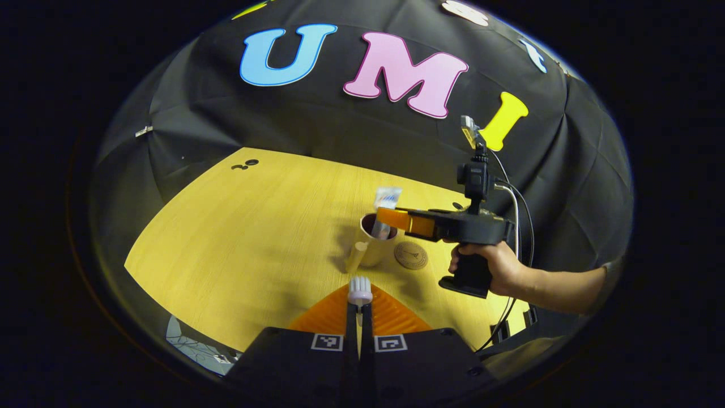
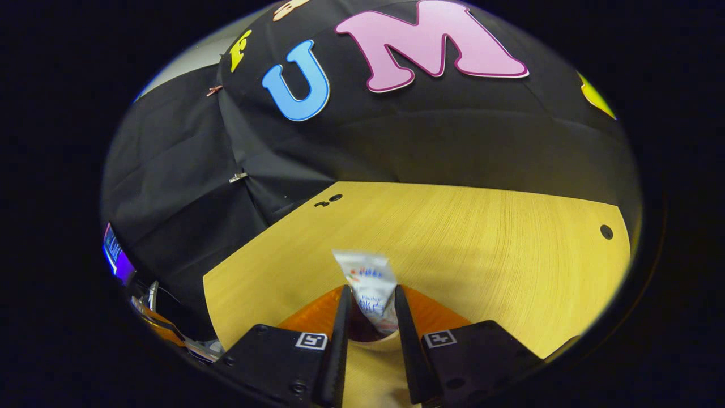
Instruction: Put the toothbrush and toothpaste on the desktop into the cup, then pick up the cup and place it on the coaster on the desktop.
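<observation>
Toothpaste (image 2: 371, 289) stands in the cup (image 1: 375, 241), tail end up. Our right gripper (image 2: 369, 309) has its fingers either side of the tube with a sliver of gap on both sides, so we read it as released, or nearly so, not clamped. From the left gripper view the right gripper (image 1: 391, 218) hangs over the cup's mouth, held by a hand (image 1: 498, 269) coming in from the right.

Left gripper (image 1: 359, 306) is clenched on the toothbrush (image 1: 359, 292), bristle head up and forward, near side of the cup and a bit left of centre.

Coaster (image 1: 411, 255) lies just right of the cup on the desktop (image 1: 238, 238), touching or nearly so; we can't tell which.

Our read of the step: paste drop is finishing, brush goes in next. To do it well:
- lift the right gripper straight up so the fingers don't drag the tube or tip the cup
- clear it right before we bring the brush in
- lower the brush handle-first on the side away from the tube, let go only once it's well inside the rim
- mind the cup handle (image 1: 357, 256) on the near-left side
</observation>
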{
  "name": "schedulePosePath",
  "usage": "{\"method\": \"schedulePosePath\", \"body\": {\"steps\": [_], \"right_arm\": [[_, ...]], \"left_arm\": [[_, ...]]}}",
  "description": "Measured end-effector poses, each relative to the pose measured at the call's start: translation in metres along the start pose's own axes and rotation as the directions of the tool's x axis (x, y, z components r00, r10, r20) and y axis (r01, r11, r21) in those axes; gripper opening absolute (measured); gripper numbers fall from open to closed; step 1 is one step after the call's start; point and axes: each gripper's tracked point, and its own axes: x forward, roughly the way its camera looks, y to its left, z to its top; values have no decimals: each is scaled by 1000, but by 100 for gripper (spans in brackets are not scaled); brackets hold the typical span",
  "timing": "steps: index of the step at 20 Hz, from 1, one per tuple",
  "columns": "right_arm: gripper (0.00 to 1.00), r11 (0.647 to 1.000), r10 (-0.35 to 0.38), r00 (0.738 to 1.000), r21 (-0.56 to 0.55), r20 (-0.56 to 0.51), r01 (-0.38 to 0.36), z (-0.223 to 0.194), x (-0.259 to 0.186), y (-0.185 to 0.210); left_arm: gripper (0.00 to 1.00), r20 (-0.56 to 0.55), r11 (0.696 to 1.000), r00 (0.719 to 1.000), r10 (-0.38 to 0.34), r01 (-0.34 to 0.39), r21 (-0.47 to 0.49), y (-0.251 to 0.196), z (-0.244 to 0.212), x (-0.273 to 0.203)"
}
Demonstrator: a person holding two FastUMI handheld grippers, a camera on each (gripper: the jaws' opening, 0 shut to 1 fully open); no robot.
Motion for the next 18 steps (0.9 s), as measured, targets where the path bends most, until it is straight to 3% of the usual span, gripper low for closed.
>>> {"method": "schedulePosePath", "body": {"steps": [2, 3, 4, 5, 18], "right_arm": [[53, 1000, -3, 1000, 10, 1, 3, -1, -6, 0], [36, 1000, -5, 1000, 20, -3, 5, -2, -10, -1], [53, 1000, -10, 1000, 28, -2, 10, -2, -14, -3], [55, 999, -18, 1000, 38, -1, 18, -2, -21, -6], [55, 986, -120, 993, 113, -19, 122, -40, -127, -47]], "left_arm": [[6, 15, 1000, 1000, -7, 7, 6, 1, 7, 1], [6, 22, 1000, 1000, -11, 10, 12, 1, 13, 2], [6, 31, 1000, 999, -15, 15, 15, 0, 22, 2], [6, 45, 1000, 999, -24, 23, 21, -2, 32, 6], [6, 159, 989, 979, -127, 113, 94, -37, 112, 52]]}}
